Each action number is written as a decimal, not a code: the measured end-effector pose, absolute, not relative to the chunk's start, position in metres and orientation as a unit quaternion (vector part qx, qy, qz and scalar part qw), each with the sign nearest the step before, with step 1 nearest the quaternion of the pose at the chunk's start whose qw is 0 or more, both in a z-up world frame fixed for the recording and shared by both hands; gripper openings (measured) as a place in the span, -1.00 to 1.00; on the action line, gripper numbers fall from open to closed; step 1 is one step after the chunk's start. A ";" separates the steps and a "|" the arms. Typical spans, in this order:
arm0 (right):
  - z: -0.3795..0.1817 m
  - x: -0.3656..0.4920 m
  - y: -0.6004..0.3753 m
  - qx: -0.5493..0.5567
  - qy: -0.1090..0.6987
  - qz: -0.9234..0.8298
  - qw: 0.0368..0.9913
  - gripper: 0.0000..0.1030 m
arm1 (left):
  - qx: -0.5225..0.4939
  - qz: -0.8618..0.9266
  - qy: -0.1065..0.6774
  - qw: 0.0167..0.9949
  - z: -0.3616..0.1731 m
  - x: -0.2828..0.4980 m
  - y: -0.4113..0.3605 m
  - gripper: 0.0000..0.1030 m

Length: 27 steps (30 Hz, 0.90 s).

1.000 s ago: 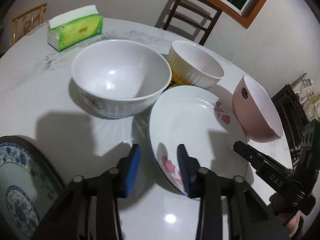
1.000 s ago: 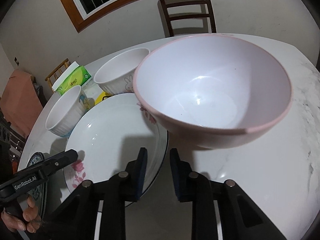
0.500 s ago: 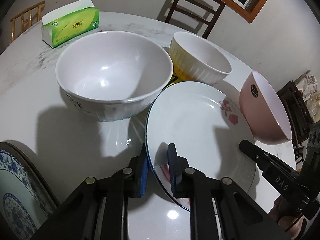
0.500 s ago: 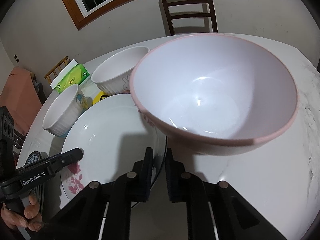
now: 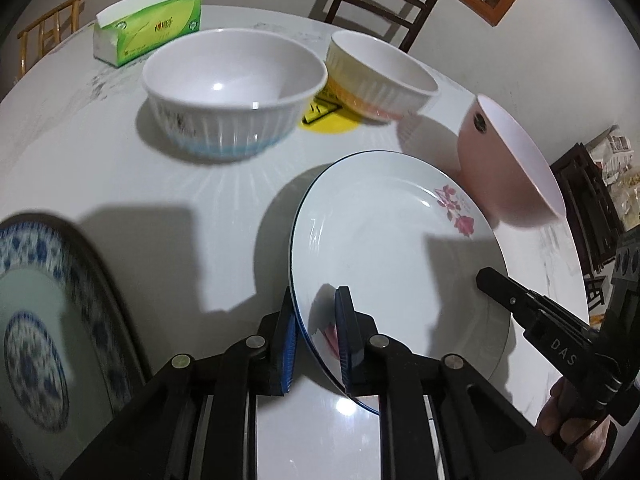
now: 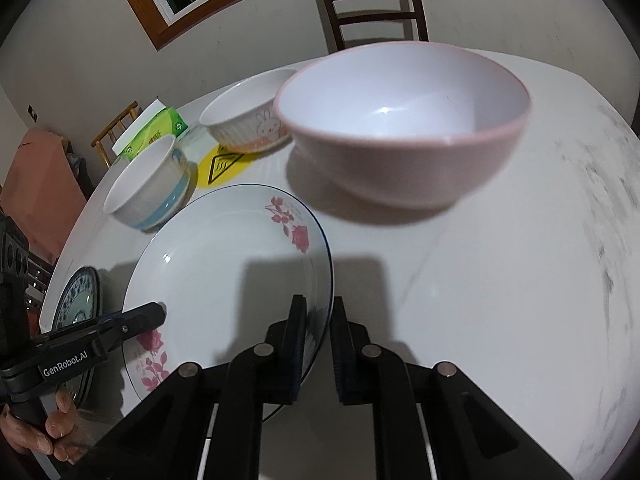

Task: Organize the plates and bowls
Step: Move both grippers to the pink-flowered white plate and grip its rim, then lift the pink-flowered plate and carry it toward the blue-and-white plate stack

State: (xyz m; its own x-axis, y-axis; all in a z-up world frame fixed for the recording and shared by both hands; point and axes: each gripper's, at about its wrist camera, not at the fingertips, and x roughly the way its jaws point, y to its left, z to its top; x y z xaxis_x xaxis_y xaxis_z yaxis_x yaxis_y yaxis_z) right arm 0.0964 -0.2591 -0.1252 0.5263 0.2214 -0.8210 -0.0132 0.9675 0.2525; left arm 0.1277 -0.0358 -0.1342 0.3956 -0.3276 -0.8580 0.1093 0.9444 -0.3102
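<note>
White round ceramic plate with pink rose print and dark rim point(image 5: 384, 256) — lies on the white marble table point(image 5: 140, 184), beside the pink plastic bowl point(image 6: 404, 128).
Left gripper point(image 5: 316, 332): clamped on its near rim.
Right gripper point(image 6: 318, 340): clamped on the opposite rim.
Step, judged: two-handed lift. Next — level carry toward the blue-patterned porcelain plate point(image 5: 36, 320), likely stacking.

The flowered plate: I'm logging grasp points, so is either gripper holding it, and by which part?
Both are. The left gripper clamps the flowered plate on its near-left rim, and the right gripper clamps its opposite, right-hand rim.
</note>
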 end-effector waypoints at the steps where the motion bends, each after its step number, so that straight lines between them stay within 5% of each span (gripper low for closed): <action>1: -0.125 0.090 -0.259 0.108 0.484 0.068 0.866 -0.77 | -0.105 -0.131 0.537 0.827 -0.134 0.122 -0.035 -0.72; 27: -0.123 0.041 -0.261 0.105 0.523 0.087 0.841 -0.75 | -0.107 -0.139 0.574 0.800 -0.134 0.071 -0.030 -0.71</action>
State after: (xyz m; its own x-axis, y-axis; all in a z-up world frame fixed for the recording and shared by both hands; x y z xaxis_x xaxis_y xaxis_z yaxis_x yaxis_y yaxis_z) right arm 0.0415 -0.2612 -0.1231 0.4372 0.2568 -0.8619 -0.0376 0.9628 0.2677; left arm 0.0714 -0.0296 -0.1343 0.3015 -0.3448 -0.8889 0.0994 0.9386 -0.3304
